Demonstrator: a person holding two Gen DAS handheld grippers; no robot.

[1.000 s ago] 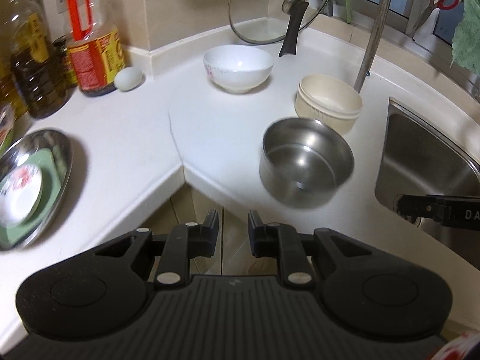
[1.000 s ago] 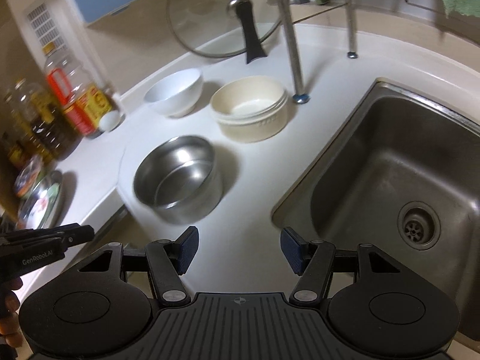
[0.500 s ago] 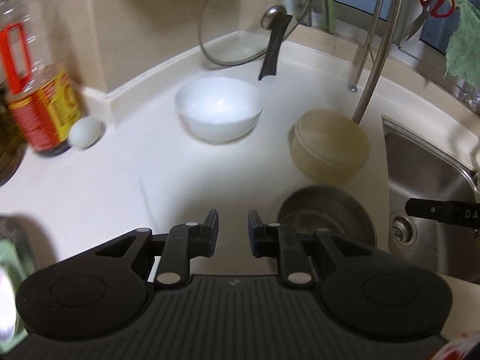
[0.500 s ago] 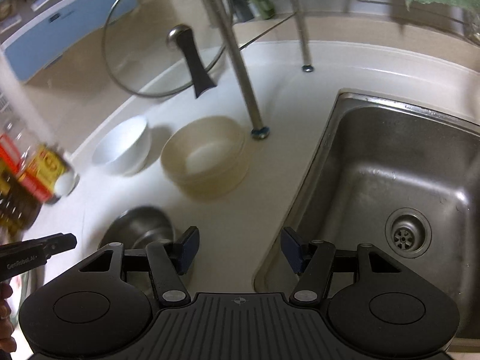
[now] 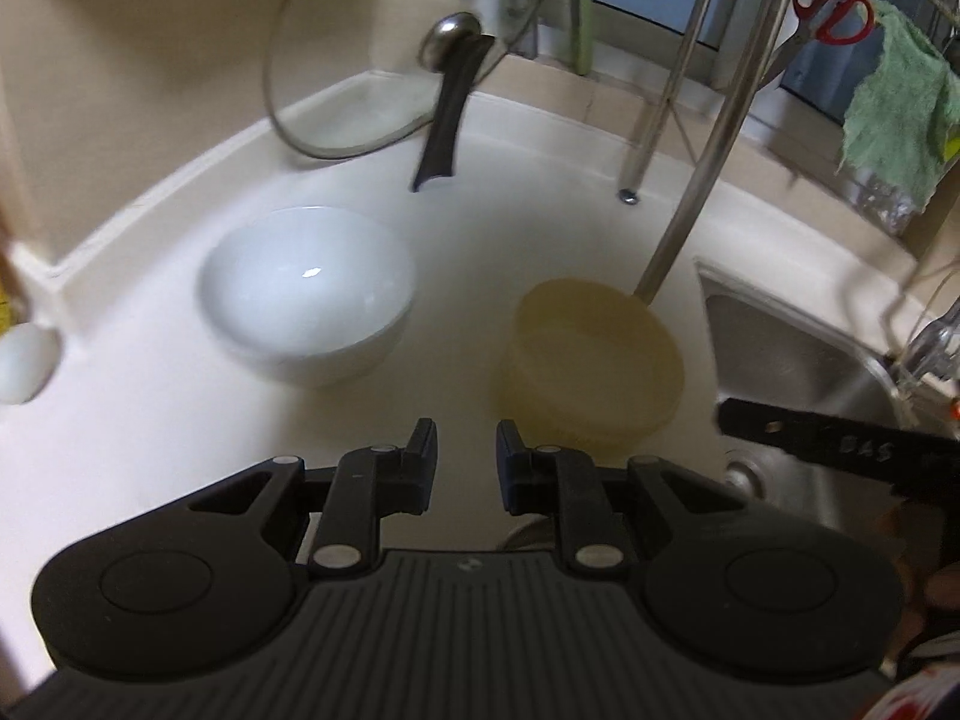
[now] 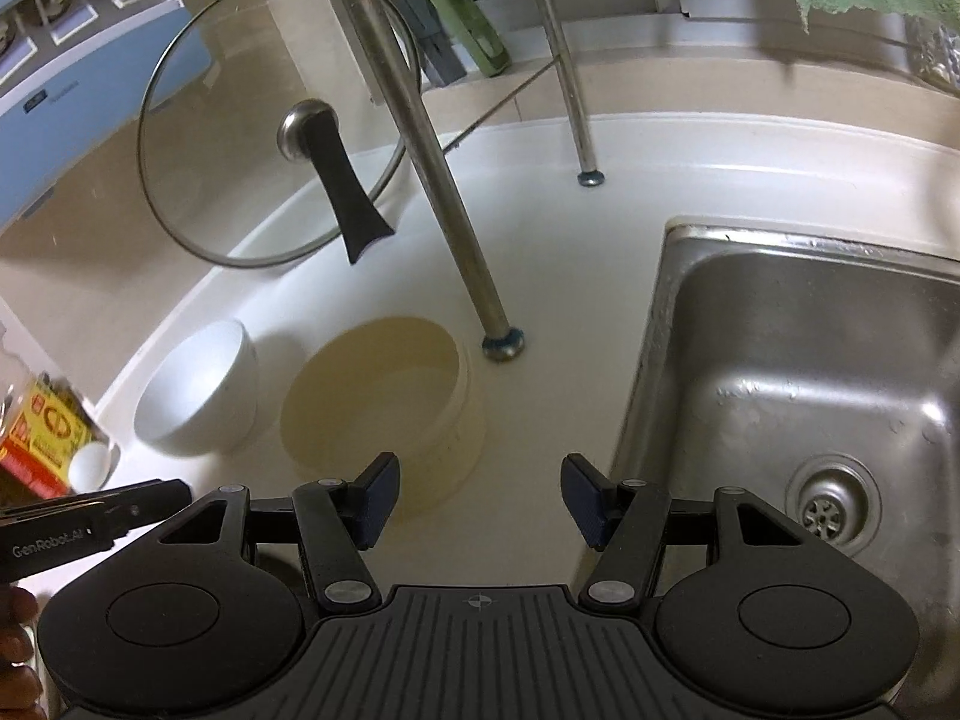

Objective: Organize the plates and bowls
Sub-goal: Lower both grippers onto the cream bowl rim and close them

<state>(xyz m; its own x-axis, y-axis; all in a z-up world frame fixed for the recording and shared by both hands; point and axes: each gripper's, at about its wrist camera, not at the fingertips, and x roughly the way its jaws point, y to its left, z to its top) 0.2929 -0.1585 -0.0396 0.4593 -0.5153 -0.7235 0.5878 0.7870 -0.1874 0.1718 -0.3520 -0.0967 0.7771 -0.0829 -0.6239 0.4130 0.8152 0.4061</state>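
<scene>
A white bowl (image 5: 309, 294) and a stack of cream bowls (image 5: 591, 354) stand on the white counter; both also show in the right wrist view, the white bowl (image 6: 195, 393) left of the cream stack (image 6: 384, 408). My left gripper (image 5: 466, 462) is open a narrow gap and empty, just short of and between the two bowls. My right gripper (image 6: 478, 495) is open wide and empty, its left finger over the near rim of the cream stack. A sliver of a steel bowl (image 5: 531, 534) shows under the left gripper.
A glass lid (image 6: 270, 162) leans on the back wall. Steel rack legs (image 6: 444, 192) stand behind the cream stack. The sink (image 6: 810, 396) is to the right. An egg (image 5: 24, 363) and an oil bottle (image 6: 42, 438) are at the left.
Both grippers have moved forward toward the back of the counter; the bowls are nearer and the steel bowl has slipped under the grippers. Jaw openings are unchanged.
</scene>
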